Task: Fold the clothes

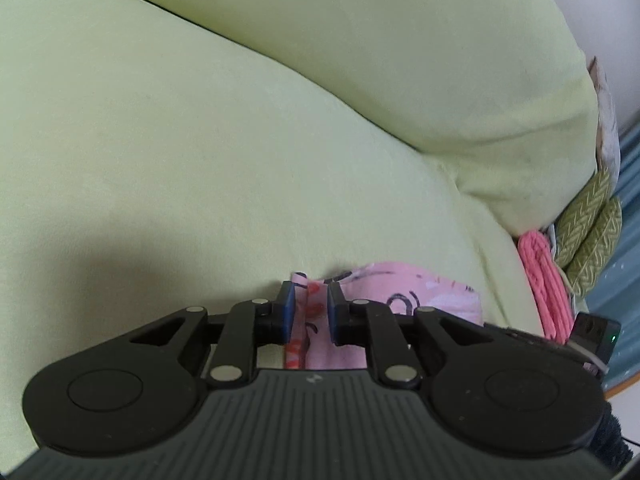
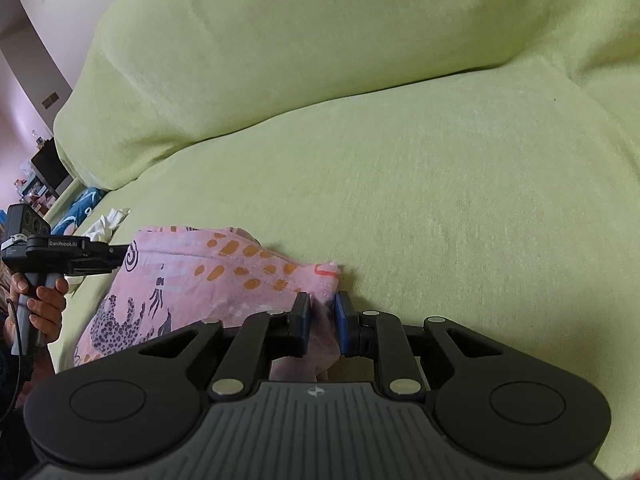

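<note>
A pink printed garment [image 2: 208, 276] lies bunched on the green sofa seat [image 2: 440, 208], with orange dots and dark purple figures on it. My right gripper [image 2: 321, 300] is at the garment's right corner, and cloth fills the narrow gap between its blue pads. In the left wrist view the same garment [image 1: 420, 292] shows a red-trimmed edge that stands between the pads of my left gripper [image 1: 311, 292], which is closed on it. From the right wrist view, the left gripper [image 2: 122, 252] is at the garment's left edge, held by a person's hand [image 2: 44, 304].
The sofa backrest [image 2: 280, 40] rises behind the seat. A folded pink knit piece [image 1: 544, 292] and green herringbone cushions [image 1: 588, 236] sit at the sofa's right end. A white cloth [image 2: 108, 220] and a blue item [image 2: 84, 200] lie at the left end.
</note>
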